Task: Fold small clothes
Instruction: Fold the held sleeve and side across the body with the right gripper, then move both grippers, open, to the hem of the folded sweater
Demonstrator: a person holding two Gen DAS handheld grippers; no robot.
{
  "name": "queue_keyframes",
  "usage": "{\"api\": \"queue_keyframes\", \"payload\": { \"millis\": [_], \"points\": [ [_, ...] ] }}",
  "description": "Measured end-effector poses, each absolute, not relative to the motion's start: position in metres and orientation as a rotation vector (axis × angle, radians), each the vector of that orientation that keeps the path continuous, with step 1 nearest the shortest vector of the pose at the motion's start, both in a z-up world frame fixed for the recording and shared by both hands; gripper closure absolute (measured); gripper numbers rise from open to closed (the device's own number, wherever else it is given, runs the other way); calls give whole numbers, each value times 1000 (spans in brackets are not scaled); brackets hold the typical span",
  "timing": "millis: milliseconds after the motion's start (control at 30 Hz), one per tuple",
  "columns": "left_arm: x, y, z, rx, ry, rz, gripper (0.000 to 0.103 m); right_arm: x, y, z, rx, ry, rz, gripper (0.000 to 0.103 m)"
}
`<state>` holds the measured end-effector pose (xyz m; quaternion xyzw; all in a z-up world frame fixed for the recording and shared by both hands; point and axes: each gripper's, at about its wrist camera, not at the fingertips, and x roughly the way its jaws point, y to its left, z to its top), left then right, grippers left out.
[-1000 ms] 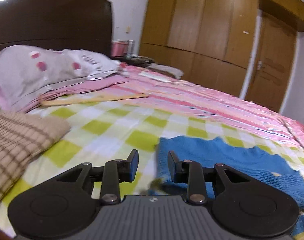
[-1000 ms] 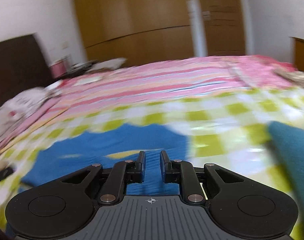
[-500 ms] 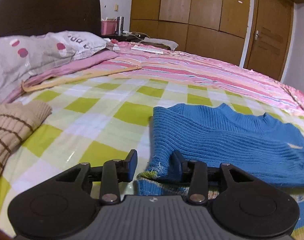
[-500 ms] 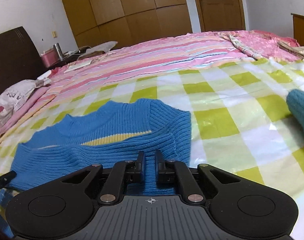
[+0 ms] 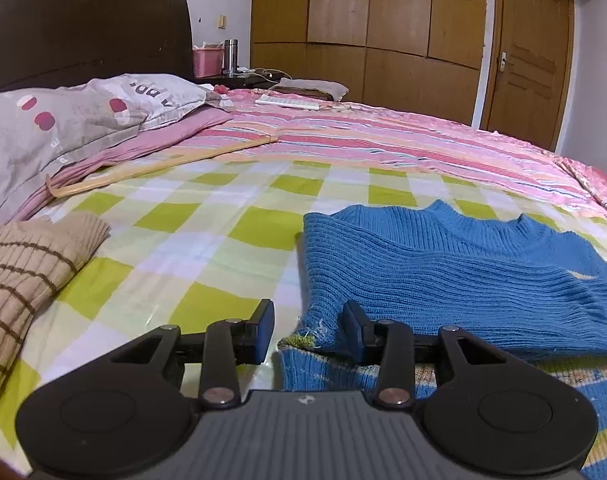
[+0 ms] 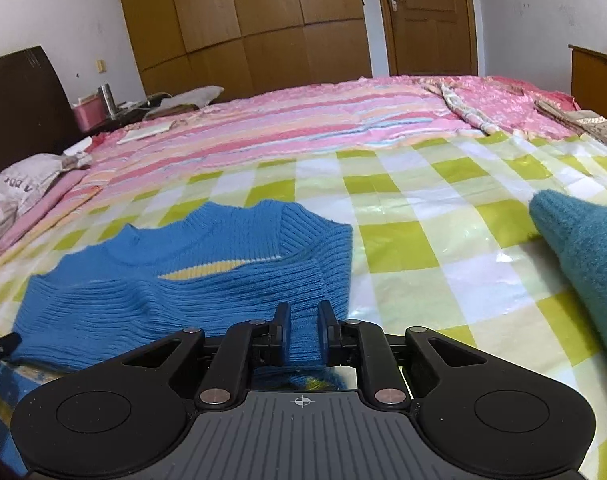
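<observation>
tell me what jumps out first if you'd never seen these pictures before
The bright blue knit sweater stands out, lying partly folded on the green-and-white checked sheet, with both grippers at its near edge: the left gripper open at one corner, the right gripper with knit between its fingers. A tan striped garment lies to the left, a teal one to the right.
</observation>
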<state>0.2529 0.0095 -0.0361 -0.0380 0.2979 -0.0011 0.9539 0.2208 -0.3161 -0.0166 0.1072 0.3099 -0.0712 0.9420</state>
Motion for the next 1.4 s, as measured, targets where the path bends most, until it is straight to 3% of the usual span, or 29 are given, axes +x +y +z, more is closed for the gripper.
{"api": "queue_keyframes", "payload": {
  "millis": [167, 367, 933, 1400],
  "points": [
    [245, 8, -35, -47, 619, -13, 58, 206, -308, -23, 160, 663, -138, 85],
    [228, 17, -20, -69, 650, -27, 58, 181, -310, 7, 223, 633, -116, 84],
    [86, 40, 12, 39, 760, -93, 58, 11, -322, 2, 409, 657, -9, 77],
    [46, 64, -8, 52, 824, -166, 58, -43, -326, -14, 416, 668, -19, 74]
  ]
}}
